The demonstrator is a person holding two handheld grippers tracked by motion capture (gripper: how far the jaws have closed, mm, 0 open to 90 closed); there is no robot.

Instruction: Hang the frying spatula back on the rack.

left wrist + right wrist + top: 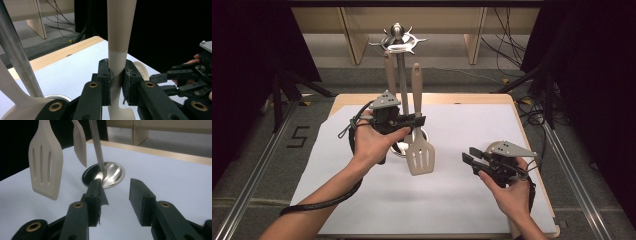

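A steel utensil stand [402, 65] rises from a round base [110, 173] on the white sheet. A cream slotted spatula [420, 150] hangs upright beside its pole, and a second cream utensil [389, 70] hangs behind. My left gripper [414, 120] is shut on the slotted spatula's handle [117, 62], with both pads pressed on the neck. My right gripper [472, 157] hovers low at the right of the stand, its jaws open with nothing between them. In the right gripper view the slotted spatula blade [46, 162] hangs at the left and the second blade [80, 143] behind it.
The white sheet [362, 200] covers a wooden table [422, 97]. Black curtains stand at both sides, and cables lie on the floor at the back right [507, 50]. Wooden furniture legs [349, 40] stand behind the table.
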